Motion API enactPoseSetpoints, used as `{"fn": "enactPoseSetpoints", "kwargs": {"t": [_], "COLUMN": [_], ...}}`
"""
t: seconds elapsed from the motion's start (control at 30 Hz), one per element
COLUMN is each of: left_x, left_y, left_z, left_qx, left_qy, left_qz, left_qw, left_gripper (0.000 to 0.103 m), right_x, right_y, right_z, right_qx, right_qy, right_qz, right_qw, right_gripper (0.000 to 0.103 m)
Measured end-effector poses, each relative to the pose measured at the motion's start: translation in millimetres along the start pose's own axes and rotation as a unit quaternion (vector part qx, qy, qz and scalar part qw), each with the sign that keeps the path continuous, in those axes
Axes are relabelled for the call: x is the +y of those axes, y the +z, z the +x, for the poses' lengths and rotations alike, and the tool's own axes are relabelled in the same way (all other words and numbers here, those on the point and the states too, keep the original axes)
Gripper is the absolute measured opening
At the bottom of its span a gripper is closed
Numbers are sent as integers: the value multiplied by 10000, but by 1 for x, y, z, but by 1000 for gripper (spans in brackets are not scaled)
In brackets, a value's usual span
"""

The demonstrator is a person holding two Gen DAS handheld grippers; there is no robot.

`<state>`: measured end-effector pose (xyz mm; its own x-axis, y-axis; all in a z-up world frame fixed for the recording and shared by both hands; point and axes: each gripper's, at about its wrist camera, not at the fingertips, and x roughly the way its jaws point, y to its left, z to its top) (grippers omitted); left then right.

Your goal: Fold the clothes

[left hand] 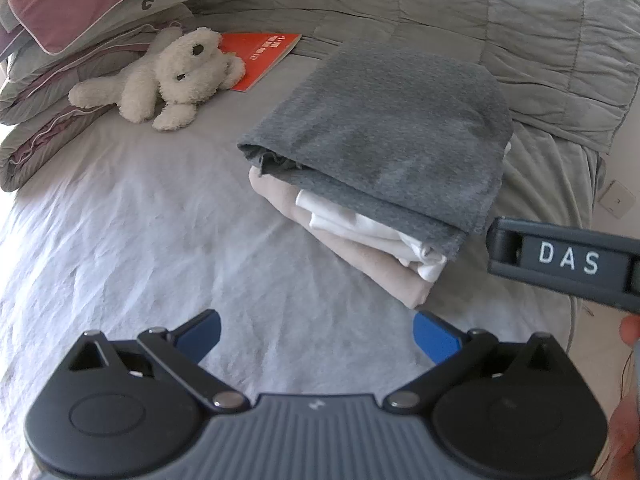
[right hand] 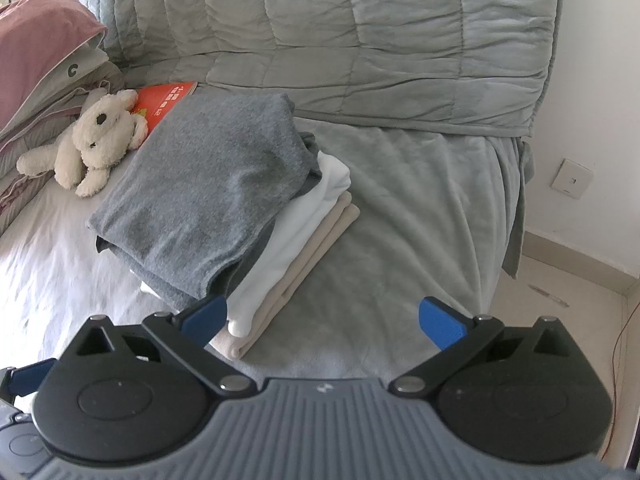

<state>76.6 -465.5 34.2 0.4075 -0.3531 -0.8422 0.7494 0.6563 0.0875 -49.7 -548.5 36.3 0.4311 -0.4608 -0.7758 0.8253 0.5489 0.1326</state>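
On the bed, left wrist view first:
Landmark: folded stack of clothes [left hand: 384,184], lying on the pale sheet [left hand: 140,220].
Stack order: grey garment [left hand: 384,120] on top, white garment [left hand: 360,228] under it, beige garment [left hand: 360,264] at the bottom, touching the sheet.
Left claw [left hand: 316,334]: blue fingers [left hand: 202,332] spread wide, nothing between them, on the camera side of the stack, not touching it.
Right claw body [left hand: 568,262]: dark housing marked "DAS", just right of the stack's near corner; its fingers out of frame here.
Hand [left hand: 630,332]: a fingertip at the right edge, below the housing.
Plush toy [left hand: 176,76]: white, left of the stack and beyond it, well apart.
Red booklet [left hand: 260,56]: flat, beyond the toy, left of the stack's far end.
Pillows [left hand: 80,20]: pink and grey pile, far left of the stack.
Quilt [left hand: 440,12]: grey, bunched beyond the stack.

Right wrist view:
Stack [right hand: 224,208]: same order, edges stepped; it straddles the sheet [right hand: 40,280] and a grey blanket [right hand: 400,220].
Right claw [right hand: 324,318]: fingers wide apart and empty; left blue finger [right hand: 206,316] overlaps the stack's near corner in the frame, contact cannot be told.
Toy [right hand: 96,136]: left of the stack.
Booklet [right hand: 164,100]: its corner hidden behind the grey garment's far end.
Wall socket [right hand: 572,179]: far right of the stack.
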Motion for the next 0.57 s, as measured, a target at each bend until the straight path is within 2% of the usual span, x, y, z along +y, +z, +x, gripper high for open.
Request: {"fn": "enactPoseSetpoints", "kwargs": {"t": [0.57], "left_x": [1], "left_y": [-2], "left_z": [2], "left_qx": [18], "left_qy": [-51], "left_qz": [-33], "left_qw": [10000], "left_gripper": [102], "right_x": [1], "right_y": [-1], "right_z": [0], "right_qx": [11], "right_qy": [-14], "right_qz": [-10], "right_qw": [10000], "right_gripper": [103]}}
